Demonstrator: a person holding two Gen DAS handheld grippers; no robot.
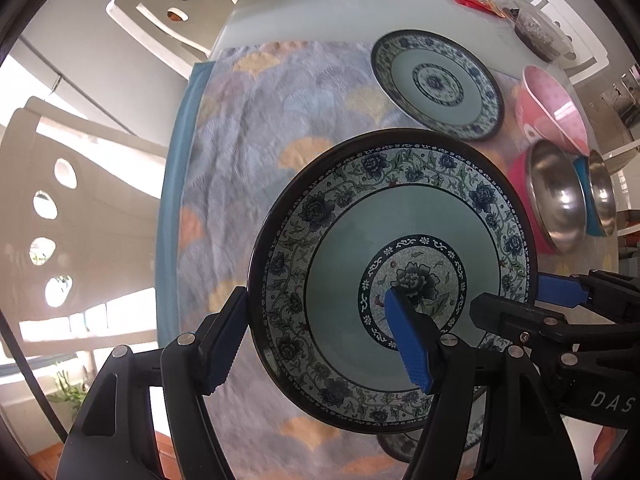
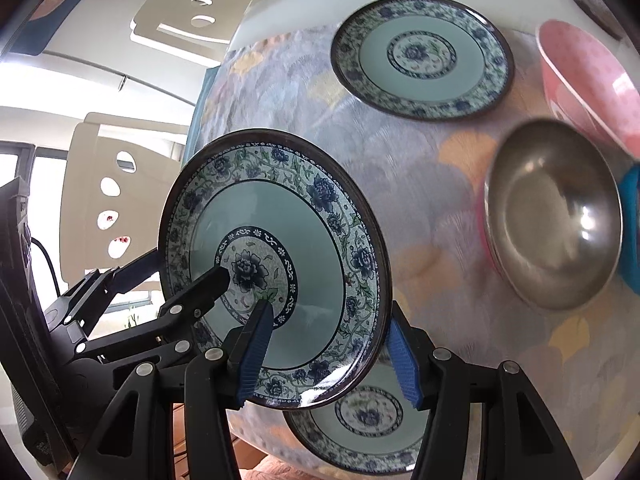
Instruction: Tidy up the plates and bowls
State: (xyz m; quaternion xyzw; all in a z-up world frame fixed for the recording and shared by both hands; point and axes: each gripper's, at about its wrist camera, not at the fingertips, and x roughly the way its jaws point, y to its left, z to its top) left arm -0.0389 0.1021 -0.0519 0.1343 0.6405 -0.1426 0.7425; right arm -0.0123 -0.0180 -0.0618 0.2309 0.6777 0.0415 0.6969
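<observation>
Blue-and-green flowered plate [image 1: 394, 280] hangs tilted above the cloth [image 1: 248, 152], gripped by both my tools. My left gripper [image 1: 316, 340] is closed on its left rim, one finger across the face, one behind. My right gripper [image 2: 332, 348] is clamped on the opposite rim. I judge I am mid-carry, stacking plates. Next I should lower it level onto a matching plate, likely the near plate [image 2: 368, 432] just below. Only the right view shows that plate clearly. The far plate [image 1: 436, 84] and the steel bowl [image 1: 558, 196] show in both.
</observation>
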